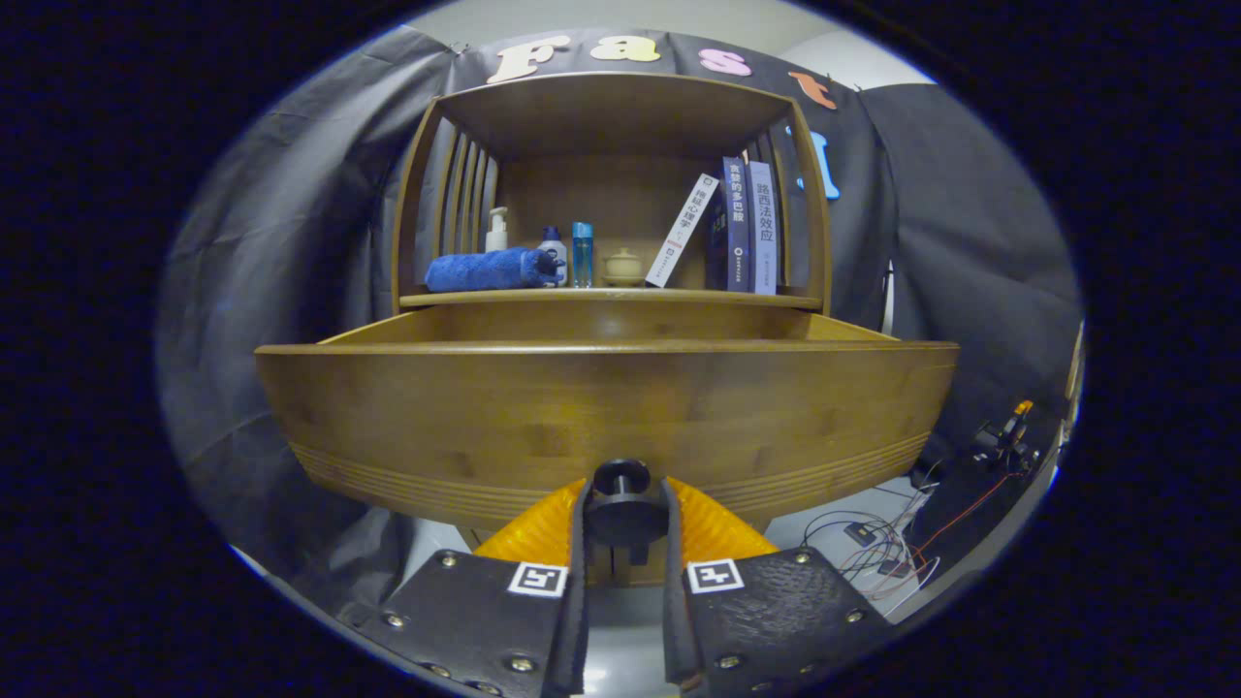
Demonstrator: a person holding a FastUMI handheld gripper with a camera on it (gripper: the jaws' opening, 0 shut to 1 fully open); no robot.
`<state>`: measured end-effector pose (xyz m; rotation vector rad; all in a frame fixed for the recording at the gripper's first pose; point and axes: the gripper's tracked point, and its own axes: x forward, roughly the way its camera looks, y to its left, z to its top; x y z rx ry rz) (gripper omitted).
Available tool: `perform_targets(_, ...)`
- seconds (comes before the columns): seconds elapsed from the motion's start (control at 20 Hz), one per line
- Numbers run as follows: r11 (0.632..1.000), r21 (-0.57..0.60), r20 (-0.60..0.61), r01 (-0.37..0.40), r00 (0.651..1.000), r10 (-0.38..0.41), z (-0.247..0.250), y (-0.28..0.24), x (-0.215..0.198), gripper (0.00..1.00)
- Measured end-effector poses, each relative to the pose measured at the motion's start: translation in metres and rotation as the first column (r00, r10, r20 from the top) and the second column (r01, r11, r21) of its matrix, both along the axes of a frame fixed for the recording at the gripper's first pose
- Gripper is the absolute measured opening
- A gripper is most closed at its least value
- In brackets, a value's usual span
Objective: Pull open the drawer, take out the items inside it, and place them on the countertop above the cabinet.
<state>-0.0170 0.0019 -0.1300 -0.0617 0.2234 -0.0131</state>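
Gripper (623, 509) pinching drawer (606, 422) knob (621, 477) at 6 o'clock; stiff wooden front sliding heavy, knob being sole handhold.

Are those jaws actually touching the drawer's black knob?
Touching. The gripper view shows the gripper closed on the knob, both jaws pressing its sides.

Fingers (623, 504) flank knob (621, 477) on drawer (601, 407) front.
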Motion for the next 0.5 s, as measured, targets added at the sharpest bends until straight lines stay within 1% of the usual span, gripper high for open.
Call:
perform_targets(0.15, 1.000, 0.015, -0.012, -0.008, 1.000, 0.008, -0.001, 0.000, -0.002, 0.31)
perform_targets(0.25, 0.995, 0.083, 0.016, -0.048, 0.999, 0.047, 0.016, 0.010, -0.006, 0.50)
perform_targets(0.3, 0.996, 0.079, 0.017, -0.047, 0.999, 0.046, 0.028, 0.008, -0.005, 0.60)
perform_targets(0.35, 0.998, 0.059, 0.014, -0.013, 1.000, 0.012, 0.038, 0.000, -0.004, 0.70)
perform_targets(0.5, 0.999, 0.036, 0.060, 0.013, 0.998, -0.015, 0.080, -0.006, -0.006, 1.00)
